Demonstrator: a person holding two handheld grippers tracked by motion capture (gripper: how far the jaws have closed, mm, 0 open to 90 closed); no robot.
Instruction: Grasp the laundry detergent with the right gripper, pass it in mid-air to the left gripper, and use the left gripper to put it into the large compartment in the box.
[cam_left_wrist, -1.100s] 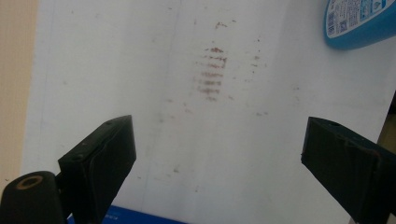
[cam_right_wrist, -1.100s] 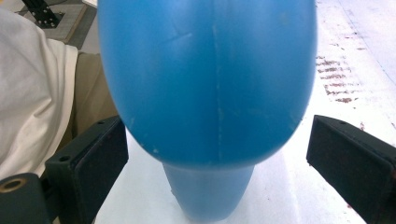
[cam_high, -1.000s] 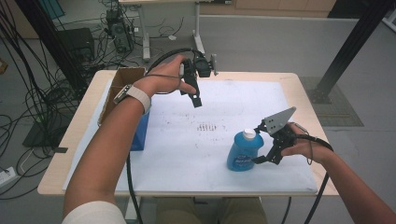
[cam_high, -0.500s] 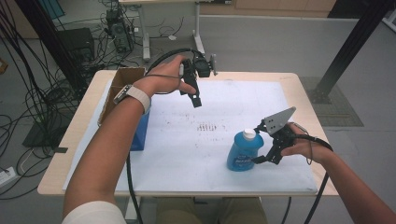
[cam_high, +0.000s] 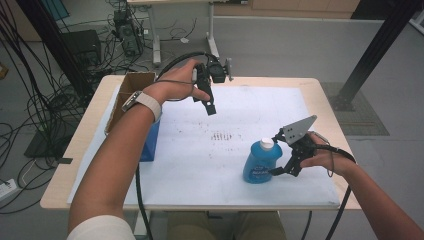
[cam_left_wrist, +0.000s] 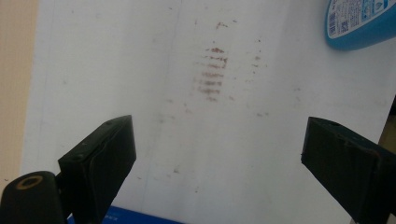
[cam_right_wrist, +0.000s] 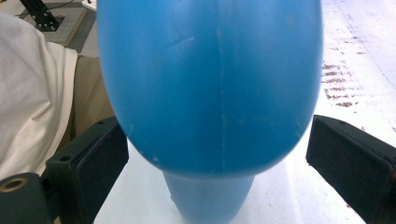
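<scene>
**Right tongs bracket the blue bottle; left tongs wait above the sheet**

I have the right gripper (cam_high: 280, 167) set low against the blue bottle (cam_high: 259, 162), its jaws reaching in from the bottle's right side near the base. Through the right gripper view the bottle's body (cam_right_wrist: 210, 84) swells between the two black jaws, and I see slivers of white sheet between the plastic and each pad, so I read these tongs as released, spread around the bottle and not yet pinching it. I judge the low approach is chosen because the body is broad and rounded there and a grip near the bottom should keep the upright bottle from tipping.

The left gripper (cam_high: 211, 107) hangs well away from the bottle, up over the far side of the white sheet (cam_high: 200, 165), jaws pointing down. In the left gripper view the jaws stand wide with nothing but stained paper between them, so these tongs are released too. I take it this hand is parked clear so the right one has room.

The bottle stands upright on the sheet, directly between the right jaws. It is translucent blue plastic with a white cap (cam_high: 267, 144), a printed label on its face, a faint moulding seam down its back and a few scuffs.
</scene>
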